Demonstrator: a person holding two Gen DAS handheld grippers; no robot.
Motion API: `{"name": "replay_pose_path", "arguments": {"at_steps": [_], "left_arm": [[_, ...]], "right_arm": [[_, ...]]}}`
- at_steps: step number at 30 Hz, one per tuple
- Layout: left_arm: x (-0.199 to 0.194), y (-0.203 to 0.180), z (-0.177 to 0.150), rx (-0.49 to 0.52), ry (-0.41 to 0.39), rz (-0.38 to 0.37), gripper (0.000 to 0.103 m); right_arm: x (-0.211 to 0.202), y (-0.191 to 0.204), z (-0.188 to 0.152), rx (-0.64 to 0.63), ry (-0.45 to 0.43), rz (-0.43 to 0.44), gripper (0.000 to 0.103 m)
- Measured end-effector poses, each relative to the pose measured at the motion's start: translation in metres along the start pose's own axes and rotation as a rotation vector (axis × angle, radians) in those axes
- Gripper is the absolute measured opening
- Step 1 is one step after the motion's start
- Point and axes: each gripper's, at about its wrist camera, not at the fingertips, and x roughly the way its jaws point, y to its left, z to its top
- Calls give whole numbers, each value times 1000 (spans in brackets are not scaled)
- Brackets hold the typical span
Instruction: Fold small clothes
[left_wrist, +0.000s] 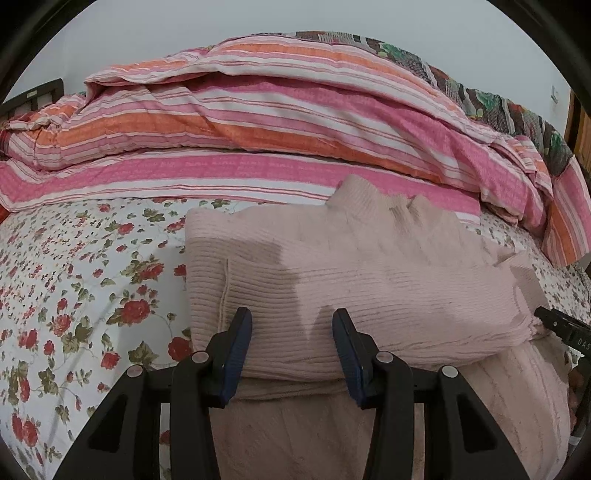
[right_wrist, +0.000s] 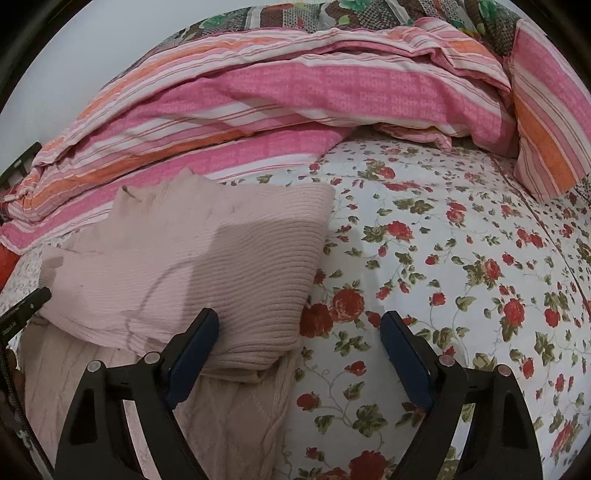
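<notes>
A pale pink ribbed knit sweater (left_wrist: 369, 280) lies folded on the floral bed sheet (left_wrist: 74, 288), its collar toward the far side. It also shows in the right wrist view (right_wrist: 207, 258). My left gripper (left_wrist: 291, 325) is open, its jaws over the near folded edge, empty. My right gripper (right_wrist: 299, 328) is open wide above the sweater's right corner and the sheet (right_wrist: 461, 266). The right gripper's tip (left_wrist: 554, 323) shows at the sweater's right side. The left gripper's tip (right_wrist: 29, 301) shows at its left side.
A pink and orange striped quilt (left_wrist: 258, 122) is bunched along the far side of the bed, also in the right wrist view (right_wrist: 295, 85). A dark patterned cover (left_wrist: 498, 103) lies behind it. A striped pillow (right_wrist: 546, 125) sits at far right.
</notes>
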Motion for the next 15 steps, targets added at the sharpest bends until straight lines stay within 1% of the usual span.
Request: {"name": "replay_pose_path", "arguments": {"at_steps": [5, 15], "left_arm": [[3, -6, 0, 24, 14, 26, 43], [5, -9, 0, 40, 19, 42, 44]], "right_arm": [[0, 5, -1, -31, 8, -34, 88], [4, 4, 0, -34, 25, -33, 88]]}}
